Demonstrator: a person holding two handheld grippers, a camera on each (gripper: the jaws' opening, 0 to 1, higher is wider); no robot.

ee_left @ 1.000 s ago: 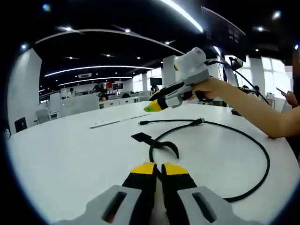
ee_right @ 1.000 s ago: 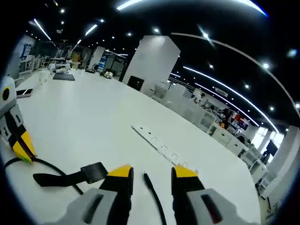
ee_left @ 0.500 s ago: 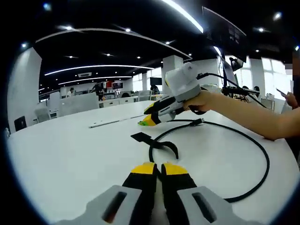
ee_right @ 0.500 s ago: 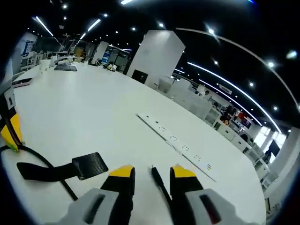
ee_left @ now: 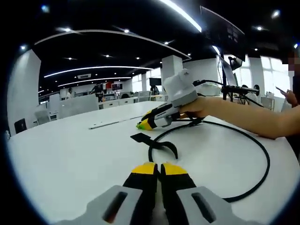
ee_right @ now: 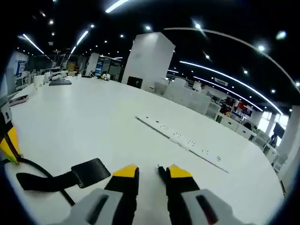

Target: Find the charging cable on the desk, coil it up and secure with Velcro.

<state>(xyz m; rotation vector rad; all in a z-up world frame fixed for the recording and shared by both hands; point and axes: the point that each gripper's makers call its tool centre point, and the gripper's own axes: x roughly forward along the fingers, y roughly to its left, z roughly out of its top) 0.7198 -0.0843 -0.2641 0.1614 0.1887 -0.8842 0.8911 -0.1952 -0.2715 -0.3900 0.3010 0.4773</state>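
Note:
A black charging cable [ee_left: 262, 154] lies in a wide loop on the white desk [ee_left: 61, 154]. Its black Velcro strap [ee_left: 154, 143] lies near the loop's left side. My left gripper [ee_left: 158, 168] rests shut just short of the strap, holding nothing. My right gripper [ee_left: 143, 125], held by a hand [ee_left: 199, 107], is down at the desk by the cable's far end. In the right gripper view, my right gripper [ee_right: 152, 171] is open but narrow, with the cable's plug [ee_right: 162, 171] between its jaws, against the right one. The Velcro strap [ee_right: 89, 169] lies to its left.
A long white power strip [ee_right: 185, 140] lies across the desk beyond the right gripper, also seen as a power strip [ee_left: 112, 123] in the left gripper view. A monitor [ee_left: 225, 33] on an arm stands at the back right. A person's forearm [ee_left: 248, 119] reaches over the cable loop.
The right gripper has come down from above the desk to the cable's end, and its jaws have narrowed around the plug. The left gripper has not moved.

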